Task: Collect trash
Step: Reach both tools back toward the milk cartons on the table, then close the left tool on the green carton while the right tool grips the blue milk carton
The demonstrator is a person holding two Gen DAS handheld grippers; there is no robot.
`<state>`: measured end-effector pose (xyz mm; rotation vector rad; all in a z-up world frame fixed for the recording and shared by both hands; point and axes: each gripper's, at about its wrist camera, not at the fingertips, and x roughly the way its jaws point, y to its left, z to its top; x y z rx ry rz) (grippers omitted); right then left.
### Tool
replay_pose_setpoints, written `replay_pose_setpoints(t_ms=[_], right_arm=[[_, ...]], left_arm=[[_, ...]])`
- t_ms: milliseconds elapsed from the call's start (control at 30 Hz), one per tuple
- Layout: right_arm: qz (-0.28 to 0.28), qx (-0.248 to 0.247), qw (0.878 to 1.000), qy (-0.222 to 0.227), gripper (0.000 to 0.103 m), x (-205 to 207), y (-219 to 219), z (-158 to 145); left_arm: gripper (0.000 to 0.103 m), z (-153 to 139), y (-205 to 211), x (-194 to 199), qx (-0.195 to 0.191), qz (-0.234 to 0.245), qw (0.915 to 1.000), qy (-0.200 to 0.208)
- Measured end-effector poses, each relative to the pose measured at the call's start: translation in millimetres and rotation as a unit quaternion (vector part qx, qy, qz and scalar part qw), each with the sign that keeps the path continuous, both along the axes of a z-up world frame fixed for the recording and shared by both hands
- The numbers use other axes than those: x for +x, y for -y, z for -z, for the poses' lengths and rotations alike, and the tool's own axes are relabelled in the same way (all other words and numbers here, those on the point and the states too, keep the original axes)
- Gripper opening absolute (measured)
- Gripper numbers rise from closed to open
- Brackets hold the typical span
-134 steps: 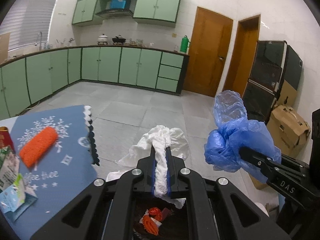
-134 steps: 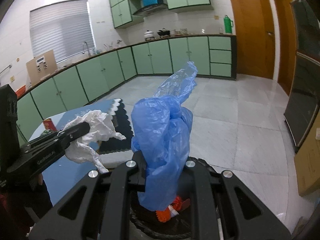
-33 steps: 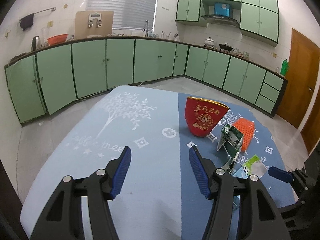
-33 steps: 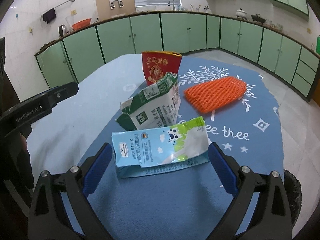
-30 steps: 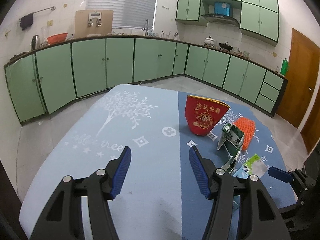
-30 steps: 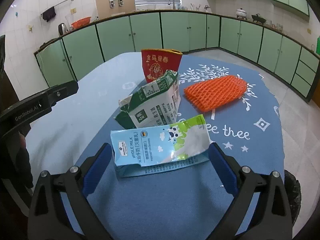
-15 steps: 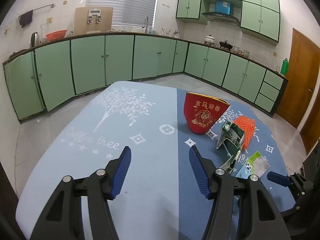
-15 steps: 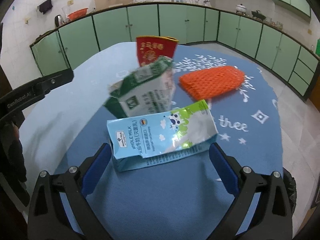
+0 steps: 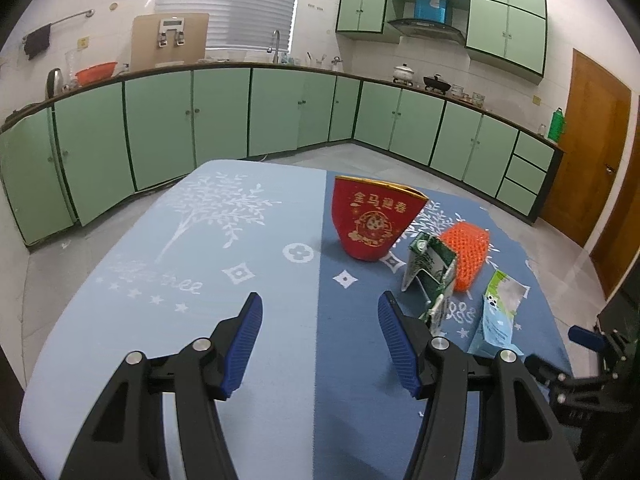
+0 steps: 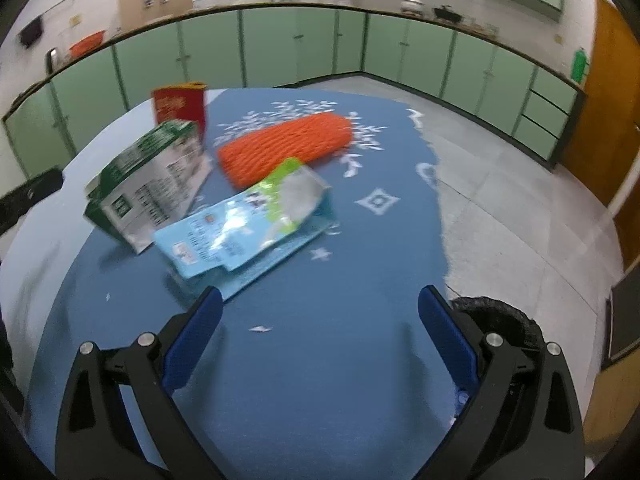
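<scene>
While scattered, two cartons (image 10: 244, 220), one bag (image 9: 374, 218).

- Pale green base cabinets (image 9: 224, 116) with dark trim run along the walls from 9 o'clock round to 2 o'clock, under a dark countertop (image 9: 400, 80).
- Matching green wall cabinets (image 9: 504, 28) hang at 1 o'clock around a range hood (image 9: 428, 26).
- A window with closed white blinds (image 9: 228, 4) sits at 12 o'clock above a sink faucet (image 9: 276, 40).
- Walls are white tile (image 9: 320, 24); the floor is light grey tile (image 10: 516, 208).
- A wooden door (image 9: 588, 160) stands at 3 o'clock.
- The desk carries a two-tone blue cloth (image 9: 160, 280) with white tree prints.
- Pots (image 9: 404, 72) rest on the countertop.
</scene>
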<state>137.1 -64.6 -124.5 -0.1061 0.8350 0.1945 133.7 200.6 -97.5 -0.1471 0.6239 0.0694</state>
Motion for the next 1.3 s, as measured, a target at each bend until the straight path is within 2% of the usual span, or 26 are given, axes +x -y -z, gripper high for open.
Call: replay_pose_setpoints(t_ms=[67,167,267,367,500,667,1000,1300], right_arm=[[-0.001,0.029,1.0,0.002,0.095,-1,0,-5],[-0.018,0.047,0.999,0.013,0.095,-1,-13,-11],[-0.031,0.044,0.998,0.021,0.095,2,-35,-13],[-0.018,0.012,0.999,0.023,0.095,10,-55,-10],[-0.004,-0.002,1.0,0.015,0.095,20,-64,-3],[0.001,-0.008,1.0,0.004,0.095,18,-56,6],[0.032,-0.005,0.999,-0.006,0.095,3,-14,7],[0.049,0.028,0.998,-0.013,0.095,12,-9,13]], left_arm=[[0.059,0,2,0,0.0,0.001,1.0,-0.001],[0.059,-1,3,-1,-0.001,0.001,1.0,0.001],[0.059,-1,0,-2,-0.001,-0.002,1.0,0.002],[0.059,-2,-3,-3,-0.003,-0.005,1.0,0.002],[0.059,0,-6,-1,-0.006,-0.006,1.0,0.0],[0.059,1,-4,1,-0.009,-0.003,1.0,0.0],[0.059,4,17,4,-0.006,0.016,0.9998,-0.004],[0.059,2,30,2,-0.004,0.029,0.9996,-0.005]])
